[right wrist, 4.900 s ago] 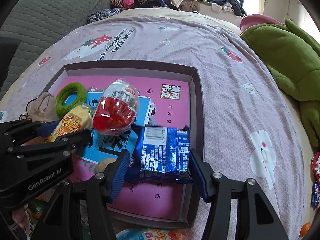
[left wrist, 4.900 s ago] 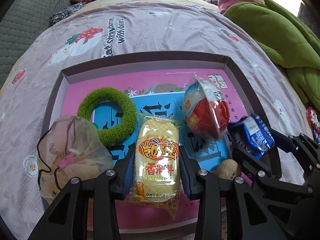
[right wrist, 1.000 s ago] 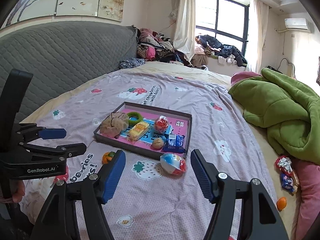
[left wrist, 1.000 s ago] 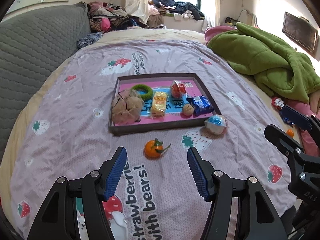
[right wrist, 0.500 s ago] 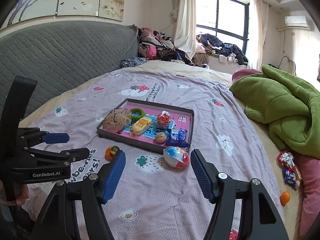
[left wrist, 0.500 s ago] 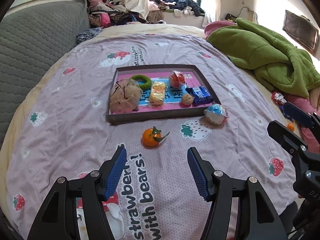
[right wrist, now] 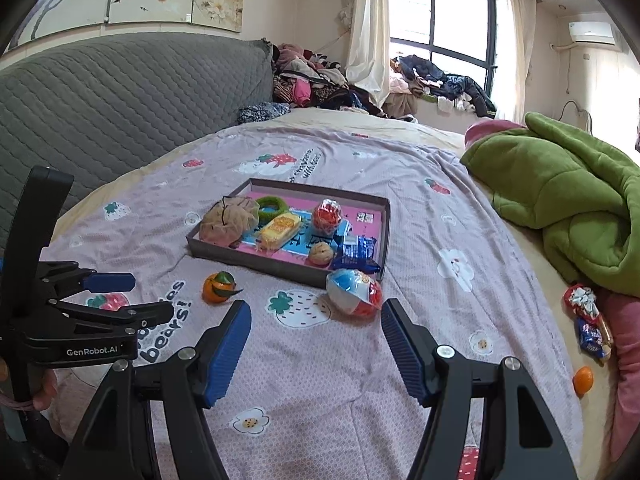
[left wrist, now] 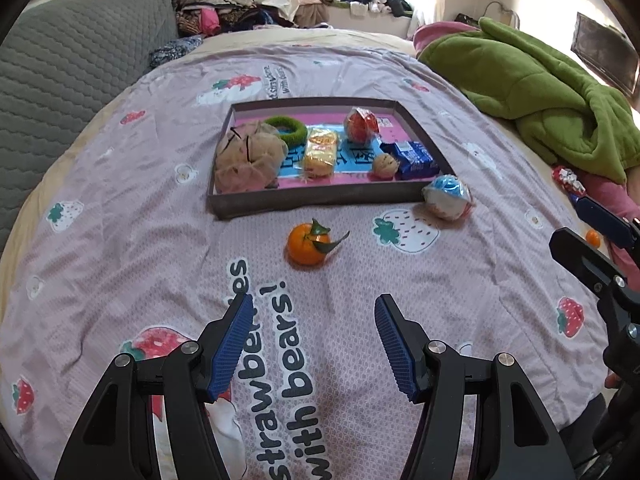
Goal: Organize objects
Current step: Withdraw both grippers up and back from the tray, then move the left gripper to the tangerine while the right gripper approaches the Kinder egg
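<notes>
Tangerine (left wrist: 307, 245) with a green leaf lies on the bed's strawberry-print cover (left wrist: 120, 248), ahead of the left tool (left wrist: 314, 342) and well apart from it, just short of the near wall of the shallow tray (left wrist: 320, 202). The left tool's blue-padded jaws stand wide apart with nothing between them. A blue-and-red wrapped egg toy (right wrist: 354, 292) rests on the cover just outside the tray's near right corner, slightly ahead of the right tool (right wrist: 316, 344), whose jaws also gape empty. Inside the tray lie a mesh pouch (left wrist: 248, 158), a green ring (left wrist: 287, 128), a yellow snack pack (left wrist: 320, 152), a red wrapped ball (left wrist: 360, 126), a walnut (left wrist: 386, 166) and a blue packet (left wrist: 414, 158). A green blanket (right wrist: 560, 192) is heaped at the right.
</notes>
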{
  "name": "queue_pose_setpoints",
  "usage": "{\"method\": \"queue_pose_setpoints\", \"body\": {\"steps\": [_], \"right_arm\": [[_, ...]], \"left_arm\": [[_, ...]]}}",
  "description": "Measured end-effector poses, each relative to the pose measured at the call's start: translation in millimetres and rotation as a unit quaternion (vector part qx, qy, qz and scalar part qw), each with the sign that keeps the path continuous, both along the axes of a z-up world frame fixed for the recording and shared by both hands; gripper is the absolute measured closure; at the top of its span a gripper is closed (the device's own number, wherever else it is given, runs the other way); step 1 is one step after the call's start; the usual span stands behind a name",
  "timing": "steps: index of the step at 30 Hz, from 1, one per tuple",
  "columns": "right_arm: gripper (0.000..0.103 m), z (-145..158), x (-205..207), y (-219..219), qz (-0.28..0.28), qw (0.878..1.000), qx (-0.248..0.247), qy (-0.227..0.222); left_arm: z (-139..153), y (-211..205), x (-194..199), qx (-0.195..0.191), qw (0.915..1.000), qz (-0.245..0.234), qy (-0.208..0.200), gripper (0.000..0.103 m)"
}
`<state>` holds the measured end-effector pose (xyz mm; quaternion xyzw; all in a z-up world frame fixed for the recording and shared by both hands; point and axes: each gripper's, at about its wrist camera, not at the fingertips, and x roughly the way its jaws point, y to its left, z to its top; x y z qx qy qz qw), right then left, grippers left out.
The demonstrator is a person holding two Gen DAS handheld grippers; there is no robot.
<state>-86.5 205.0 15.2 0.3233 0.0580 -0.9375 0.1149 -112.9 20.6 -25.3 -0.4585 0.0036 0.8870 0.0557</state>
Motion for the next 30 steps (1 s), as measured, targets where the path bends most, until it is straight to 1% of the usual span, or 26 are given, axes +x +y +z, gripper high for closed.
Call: {"method": "queue_pose_setpoints", "body": {"steps": [7,14,20,30], "right_arm": [[0.036,-10.8,-6.2,-0.2,-0.003,1.000,0.010,-0.010],[0.036,-21.9,-13.5,0.9,-0.007,1.000,0.019,-0.022],[0.036,-32.2,-19.4,0.6,-0.006,0.999,0.031,-0.030],[0.036,-43.4,-30.9,-0.3,-0.005,0.998,0.045,-0.034]], "left_arm": [[-5.7,-1.3,-0.9,0.008,1.0000,-0.002,-0.004,0.038],[-14.9,-0.4,-3.0,0.002,0.9999,-0.003,-0.011,0.038],[-21.5,-1.3,-7.4,0.004,0.9999,0.000,-0.015,0.038],[-35.2,-5.7,-16.9,0.009,0.9996,0.001,-0.027,0.038]]}}
